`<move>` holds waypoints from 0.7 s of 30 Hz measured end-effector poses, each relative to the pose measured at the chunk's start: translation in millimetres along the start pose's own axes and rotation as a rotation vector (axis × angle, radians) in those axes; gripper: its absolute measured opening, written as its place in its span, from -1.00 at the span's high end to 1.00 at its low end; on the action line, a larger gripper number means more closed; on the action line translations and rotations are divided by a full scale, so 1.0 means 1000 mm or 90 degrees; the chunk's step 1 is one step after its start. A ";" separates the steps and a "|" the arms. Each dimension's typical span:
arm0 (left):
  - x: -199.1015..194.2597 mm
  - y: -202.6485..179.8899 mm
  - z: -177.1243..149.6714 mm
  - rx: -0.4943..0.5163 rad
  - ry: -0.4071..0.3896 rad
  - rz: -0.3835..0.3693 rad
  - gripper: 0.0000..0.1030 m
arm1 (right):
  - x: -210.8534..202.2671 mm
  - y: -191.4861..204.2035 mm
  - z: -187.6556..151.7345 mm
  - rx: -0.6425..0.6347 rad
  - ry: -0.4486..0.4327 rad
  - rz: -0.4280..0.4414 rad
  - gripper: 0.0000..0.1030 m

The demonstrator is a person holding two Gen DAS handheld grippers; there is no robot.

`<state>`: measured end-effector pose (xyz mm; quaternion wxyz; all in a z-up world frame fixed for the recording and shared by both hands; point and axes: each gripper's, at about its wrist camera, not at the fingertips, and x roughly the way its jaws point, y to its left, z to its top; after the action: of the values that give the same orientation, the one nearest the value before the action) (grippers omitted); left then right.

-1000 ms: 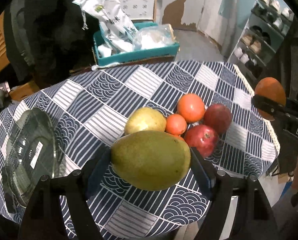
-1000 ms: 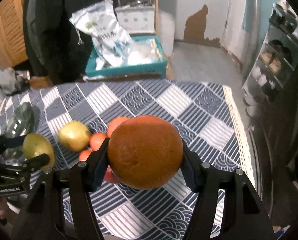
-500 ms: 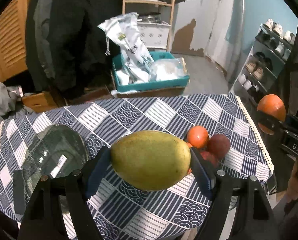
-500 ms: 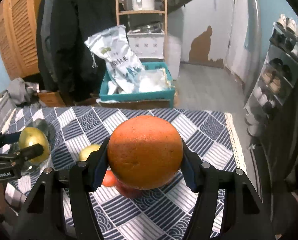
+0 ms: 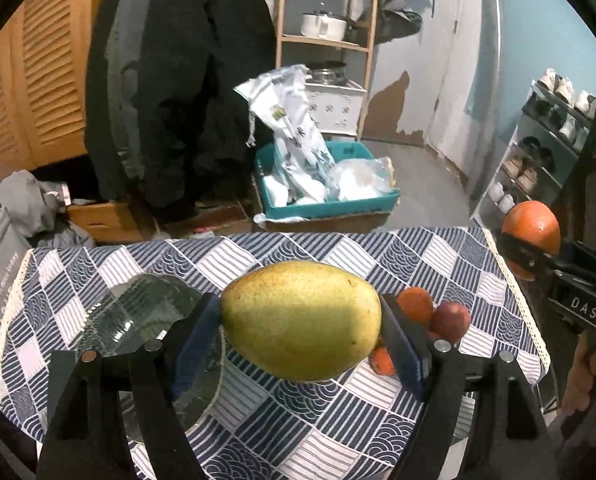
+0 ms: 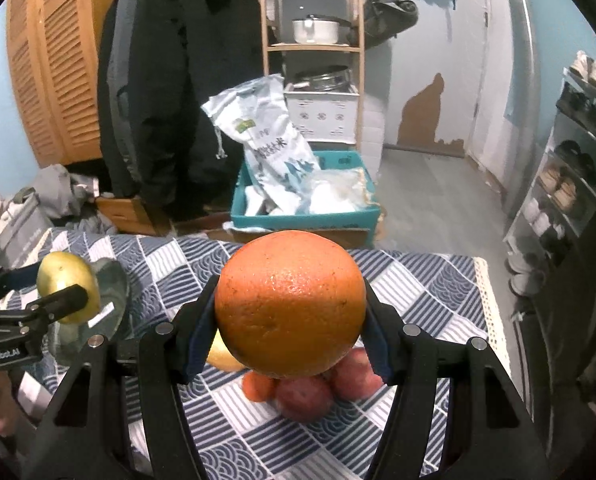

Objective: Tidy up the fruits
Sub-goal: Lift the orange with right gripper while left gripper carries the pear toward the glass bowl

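Nearest in the left wrist view, the left gripper (image 5: pixel 301 320) is clenched on a yellow-green mango (image 5: pixel 301 320), its blue-padded jaws pressed against both ends of the fruit, which hangs clear above the table. In the right wrist view the right gripper (image 6: pixel 290 308) likewise grasps a large orange (image 6: pixel 290 308) by its flanks, held up in the air over the patterned tablecloth (image 6: pixel 429 292). Just beyond and below the orange lies the remaining pile: two red apples (image 6: pixel 305 396), a small tangerine (image 6: pixel 258 387) and a yellow fruit (image 6: pixel 222 356) mostly hidden behind the left finger. To the left, under and behind the mango, a clear glass bowl (image 5: pixel 146 312) sits on the cloth, apparently empty, though its transparency makes this hard to confirm. Beyond the table's far edge a teal crate (image 5: pixel 325 208) with white bags stands on the floor. The step in hand looks like the carry: both fruits are lifted and neither is placed. The likely next move is to bring the mango down over the bowl and release it low, so that the heavy fruit does not knock the glass, with the orange waiting its turn to avoid the two grippers crowding each other.
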<state>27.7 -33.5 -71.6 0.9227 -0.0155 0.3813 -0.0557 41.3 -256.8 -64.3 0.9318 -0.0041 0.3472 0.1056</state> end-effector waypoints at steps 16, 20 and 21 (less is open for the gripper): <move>-0.007 0.057 0.002 -0.048 -0.014 0.063 -0.57 | 0.032 0.070 0.024 -0.042 0.015 0.059 -0.25; -0.006 0.074 0.001 -0.070 -0.008 0.076 -0.57 | 0.043 0.090 0.027 -0.054 0.026 0.079 -0.25; -0.006 0.077 0.000 -0.073 -0.008 0.080 -0.57 | 0.045 0.093 0.027 -0.055 0.028 0.083 -0.25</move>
<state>30.7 44.2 -72.6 0.9243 -0.0450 0.3781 0.0246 73.4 -155.4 -66.5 0.9140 -0.0242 0.3624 0.1808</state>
